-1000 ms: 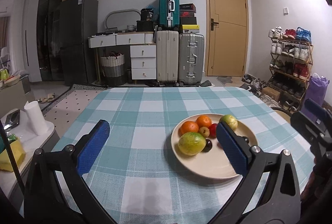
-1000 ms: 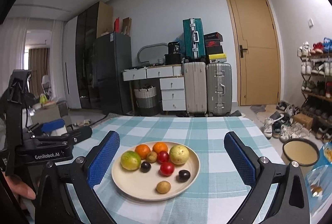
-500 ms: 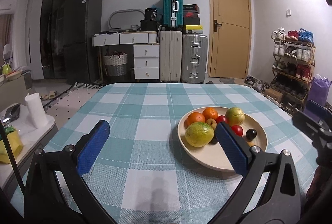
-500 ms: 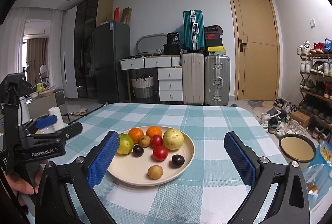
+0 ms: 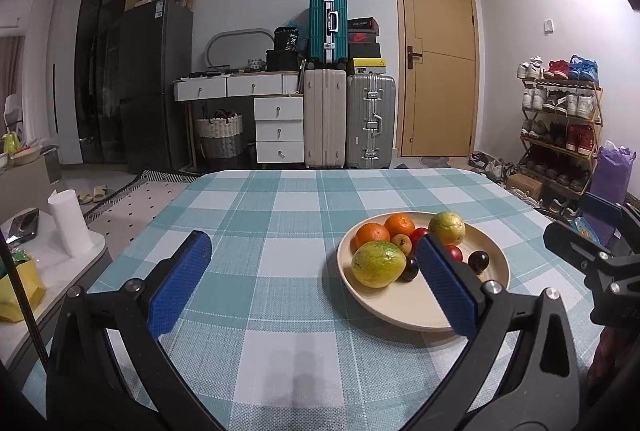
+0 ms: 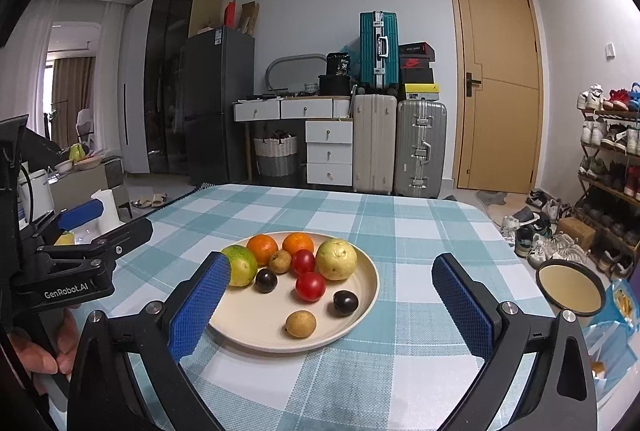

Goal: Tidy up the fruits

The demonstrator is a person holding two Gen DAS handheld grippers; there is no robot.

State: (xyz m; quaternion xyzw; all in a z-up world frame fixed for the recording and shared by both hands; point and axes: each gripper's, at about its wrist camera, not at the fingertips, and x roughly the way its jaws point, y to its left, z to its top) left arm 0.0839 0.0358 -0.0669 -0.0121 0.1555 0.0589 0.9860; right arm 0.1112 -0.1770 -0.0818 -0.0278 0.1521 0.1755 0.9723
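Note:
A cream plate point(image 6: 360, 307) point(image 5: 496, 271) sits on the teal checked tablecloth and carries several fruits. Among them are two oranges point(image 6: 262, 248), a green-yellow guava point(image 6: 242, 265) point(image 5: 377, 263), a paler guava point(image 6: 336, 259), two red tomatoes point(image 6: 310, 286), dark plums point(image 6: 345, 303) and a brown longan point(image 6: 300, 323). My right gripper point(image 6: 330, 293) is open, low over the table, its fingers flanking the plate's near side. My left gripper point(image 5: 308, 271) is open too, left of the plate, with its right fingertip in front of the fruit. Neither holds anything.
A second round dish point(image 6: 570, 289) rests beyond the table's right edge, by a snack bag point(image 6: 616, 315). A hand point(image 6: 44, 347) grips the left gripper's handle. A side table with a paper roll point(image 5: 69, 223) stands left. Suitcases, drawers and a shoe rack line the room.
Both grippers came lower and closer to the table. The plate slid right in the left wrist view and sits nearer in the right wrist view. Fingers stayed open.

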